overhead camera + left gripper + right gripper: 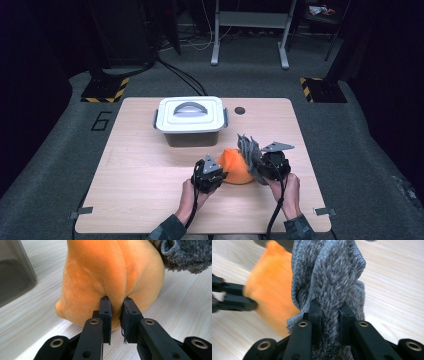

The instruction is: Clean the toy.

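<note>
Two hand-held grippers work just in front of a lidded bin [190,120] on the desk [135,165]: left hand-held gripper [116,305] pinching an orange cloth [110,275], right hand-held gripper [331,307] clamping a grey knit [329,270]; both grips look best kept firm while easing the pieces apart

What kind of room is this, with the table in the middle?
Probably a lab or studio for recording. A lone wooden table sits on grey carpet, with black-and-yellow striped stand bases at the corners, cables across the floor, and dark surroundings.
</note>
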Available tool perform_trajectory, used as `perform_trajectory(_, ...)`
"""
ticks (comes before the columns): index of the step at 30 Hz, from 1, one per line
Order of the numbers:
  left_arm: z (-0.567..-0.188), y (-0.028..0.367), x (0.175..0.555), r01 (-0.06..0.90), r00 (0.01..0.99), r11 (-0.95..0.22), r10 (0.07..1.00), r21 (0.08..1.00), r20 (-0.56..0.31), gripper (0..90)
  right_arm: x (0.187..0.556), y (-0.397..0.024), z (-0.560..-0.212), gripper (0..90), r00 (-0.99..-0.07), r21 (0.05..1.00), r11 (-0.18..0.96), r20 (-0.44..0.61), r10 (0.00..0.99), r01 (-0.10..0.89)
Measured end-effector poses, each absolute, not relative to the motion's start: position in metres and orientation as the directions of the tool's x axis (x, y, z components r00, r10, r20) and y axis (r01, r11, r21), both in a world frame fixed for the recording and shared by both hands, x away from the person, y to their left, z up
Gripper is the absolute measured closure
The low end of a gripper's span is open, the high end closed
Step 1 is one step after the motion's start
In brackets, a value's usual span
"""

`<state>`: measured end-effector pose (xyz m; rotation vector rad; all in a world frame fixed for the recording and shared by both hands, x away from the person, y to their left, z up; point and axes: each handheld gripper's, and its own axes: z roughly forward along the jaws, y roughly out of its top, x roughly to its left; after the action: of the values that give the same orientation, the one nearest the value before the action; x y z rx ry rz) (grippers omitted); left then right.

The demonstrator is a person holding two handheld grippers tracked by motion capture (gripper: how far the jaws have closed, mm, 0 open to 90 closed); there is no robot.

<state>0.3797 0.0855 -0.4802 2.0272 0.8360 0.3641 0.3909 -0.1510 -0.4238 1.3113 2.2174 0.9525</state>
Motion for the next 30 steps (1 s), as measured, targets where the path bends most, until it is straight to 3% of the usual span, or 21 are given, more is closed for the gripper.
perform_trajectory(19,-0.481,0.086,0.378,0.412,0.730,-0.377,0.681,0.829,-0.053,79.5,0.412,-0.178,-0.471,76.6,-0.408,0.600,0.300,0.049,0.912,0.742)
perform_trajectory(25,-0.479,0.086,0.378,0.411,0.727,-0.376,0.685,0.831,-0.050,79.6,0.403,-0.185,-0.448,76.8,-0.409,0.648,0.286,0.042,0.912,0.706)
perform_trajectory(30,-0.479,0.084,0.378,0.409,0.724,-0.375,0.689,0.832,-0.045,79.6,0.391,-0.179,-0.415,76.7,-0.464,0.716,0.280,0.070,0.883,0.640)
